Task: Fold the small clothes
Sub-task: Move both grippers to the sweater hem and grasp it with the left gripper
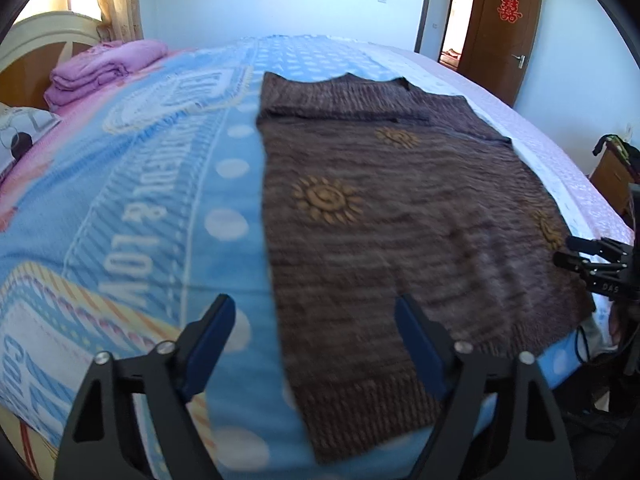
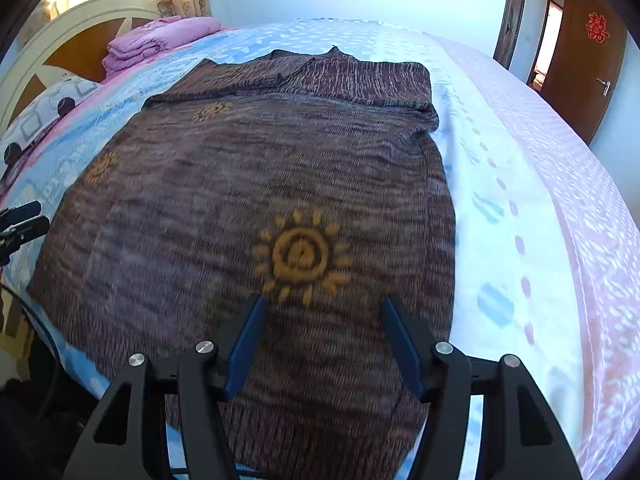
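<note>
Left gripper (image 1: 314, 342) and right gripper (image 2: 322, 342), jaws apart and empty, hover over the hem of the brown knitted sweater (image 2: 256, 208) lying flat on the bedspread (image 1: 132, 208). Risk: pinching the bedspread too. A pink folded blanket (image 1: 100, 70) lies well apart.

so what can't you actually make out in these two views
- Brown sweater hem: in the right wrist view, hidden behind the right gripper.
- Sweater knit: motion-blurred in both views.
- Bedsheet lettering: left wrist view, upside down, distorted, unreadable.
- Left gripper: cut off by the right view's left edge.
</note>
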### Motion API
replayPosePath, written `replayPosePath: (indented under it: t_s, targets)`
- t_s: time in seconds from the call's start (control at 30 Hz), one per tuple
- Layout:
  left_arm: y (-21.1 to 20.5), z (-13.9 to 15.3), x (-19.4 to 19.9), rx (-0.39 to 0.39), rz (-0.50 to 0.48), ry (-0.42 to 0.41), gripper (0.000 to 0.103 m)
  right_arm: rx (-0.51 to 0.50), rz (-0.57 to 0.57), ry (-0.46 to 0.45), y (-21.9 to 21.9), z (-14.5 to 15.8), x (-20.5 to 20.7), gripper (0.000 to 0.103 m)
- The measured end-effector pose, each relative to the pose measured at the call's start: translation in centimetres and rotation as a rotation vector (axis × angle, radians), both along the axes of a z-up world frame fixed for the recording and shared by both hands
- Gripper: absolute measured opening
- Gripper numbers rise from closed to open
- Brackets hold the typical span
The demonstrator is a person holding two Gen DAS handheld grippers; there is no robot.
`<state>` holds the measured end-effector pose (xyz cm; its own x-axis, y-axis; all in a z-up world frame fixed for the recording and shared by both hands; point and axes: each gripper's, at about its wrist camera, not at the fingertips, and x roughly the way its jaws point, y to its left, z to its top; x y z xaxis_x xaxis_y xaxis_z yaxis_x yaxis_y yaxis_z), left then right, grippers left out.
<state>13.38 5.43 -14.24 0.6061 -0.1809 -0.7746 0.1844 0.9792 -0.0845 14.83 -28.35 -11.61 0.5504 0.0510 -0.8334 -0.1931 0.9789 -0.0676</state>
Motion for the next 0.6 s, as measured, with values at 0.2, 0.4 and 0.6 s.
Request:
replayPosePath:
  t_s: [0.2, 0.4, 0.6]
  targets:
    - [0.4, -1.0, -1.5, -0.045, -0.004, 0.061, 0.065, 0.02, -0.008, 0.008, -0.7, 0.0, -2.1, 0.062]
    - [0.4, -1.6, -2.4, -0.081, 0.013, 0.094, 0.062, 0.016, -0.012, 0.004, -1.5, -0.2, -4.4, 0.062]
    - [-0.1, -2.2, -3.3, -0.1, 0.006, 0.12, 0.054, 0.026, -0.03, 0.009, -2.6, -0.2, -5.9, 0.062]
